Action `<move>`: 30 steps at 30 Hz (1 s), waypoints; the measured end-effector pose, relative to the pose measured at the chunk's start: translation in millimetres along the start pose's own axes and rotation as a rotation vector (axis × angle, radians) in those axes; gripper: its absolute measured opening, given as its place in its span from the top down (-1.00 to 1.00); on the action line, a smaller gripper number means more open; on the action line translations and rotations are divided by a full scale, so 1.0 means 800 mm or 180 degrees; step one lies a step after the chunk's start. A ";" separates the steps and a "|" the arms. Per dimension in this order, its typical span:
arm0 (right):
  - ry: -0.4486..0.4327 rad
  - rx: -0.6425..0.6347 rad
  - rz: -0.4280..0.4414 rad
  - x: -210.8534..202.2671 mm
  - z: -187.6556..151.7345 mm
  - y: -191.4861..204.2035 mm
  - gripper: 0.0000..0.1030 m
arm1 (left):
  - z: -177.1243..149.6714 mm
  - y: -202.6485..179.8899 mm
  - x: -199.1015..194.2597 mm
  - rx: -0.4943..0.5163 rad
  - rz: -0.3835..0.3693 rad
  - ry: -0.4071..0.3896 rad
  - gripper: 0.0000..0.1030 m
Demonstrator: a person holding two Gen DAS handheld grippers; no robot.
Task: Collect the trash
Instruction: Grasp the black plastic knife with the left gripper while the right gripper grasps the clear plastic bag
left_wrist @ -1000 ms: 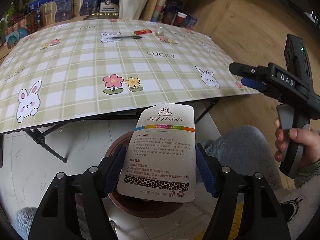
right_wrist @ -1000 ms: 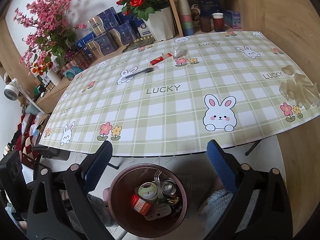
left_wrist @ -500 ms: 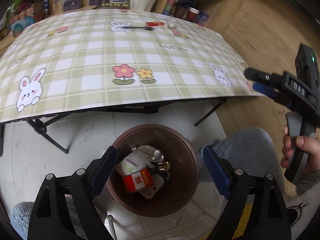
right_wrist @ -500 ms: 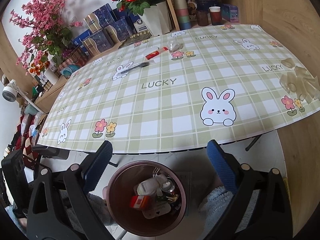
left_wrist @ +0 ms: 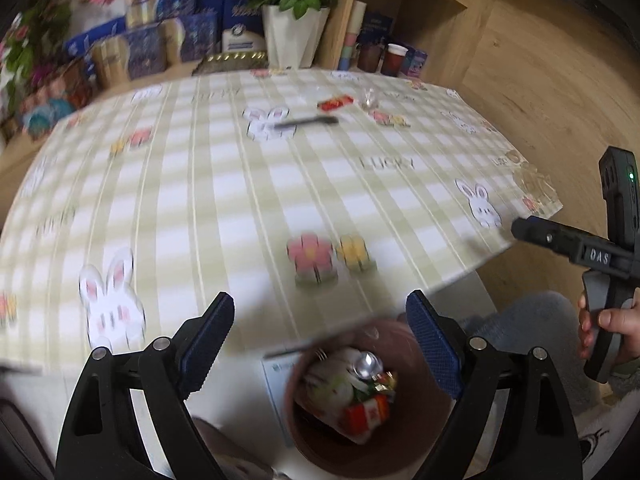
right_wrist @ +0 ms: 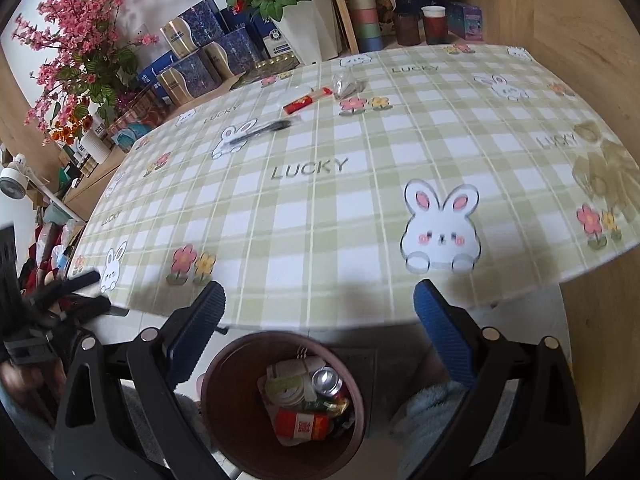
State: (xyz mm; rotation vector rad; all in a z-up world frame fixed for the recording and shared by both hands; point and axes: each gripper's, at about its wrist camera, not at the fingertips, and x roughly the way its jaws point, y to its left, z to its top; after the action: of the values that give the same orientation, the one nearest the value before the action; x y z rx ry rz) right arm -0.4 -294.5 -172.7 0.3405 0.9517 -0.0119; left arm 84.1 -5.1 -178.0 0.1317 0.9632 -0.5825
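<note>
Trash (right_wrist: 304,400) — both claws (left_wrist: 316,340) (right_wrist: 316,328) angled down, seemingly empty.

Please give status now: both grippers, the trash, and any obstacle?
Left gripper open, empty. Right gripper open, empty. Round brown bin holds trash; red wrapper, black pen, clear crumpled plastic remain on checked tablecloth. Nothing blocking.

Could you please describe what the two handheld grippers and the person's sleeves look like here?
Each gripper, left and right, has two black plastic fingers with silver bolts and blue ridged pads. Seen from the side, the right gripper's black body bears white "DAS" lettering, a grey handle and a green light. A pale green cuff shows at the wrist.
</note>
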 end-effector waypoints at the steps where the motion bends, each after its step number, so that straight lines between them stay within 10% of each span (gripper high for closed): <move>1: -0.0020 -0.0028 -0.0012 0.003 0.007 -0.001 -0.82 | 0.013 0.001 0.006 0.0060 0.0001 -0.0007 -0.66; 14: -0.0135 0.0106 0.0021 0.072 0.104 -0.038 -0.82 | 0.192 0.014 0.189 0.0916 0.0032 0.0202 -0.32; 18: -0.0124 0.0144 0.0000 0.090 0.120 -0.049 -0.82 | 0.221 0.027 0.231 0.0936 -0.0037 0.0246 0.03; 26: -0.0083 0.0165 -0.0053 0.118 0.134 -0.066 -0.82 | 0.234 0.017 0.275 0.1307 -0.0113 0.0322 0.05; 30: -0.0063 0.0137 -0.0058 0.129 0.142 -0.069 -0.82 | 0.237 0.028 0.276 0.1113 -0.0249 0.0306 0.65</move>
State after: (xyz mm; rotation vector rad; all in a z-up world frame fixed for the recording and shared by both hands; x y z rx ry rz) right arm 141.7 -365.7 -210.4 0.3710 0.9358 -0.0524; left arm 330.1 -144.4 -249.5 0.4385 0.9556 -0.8200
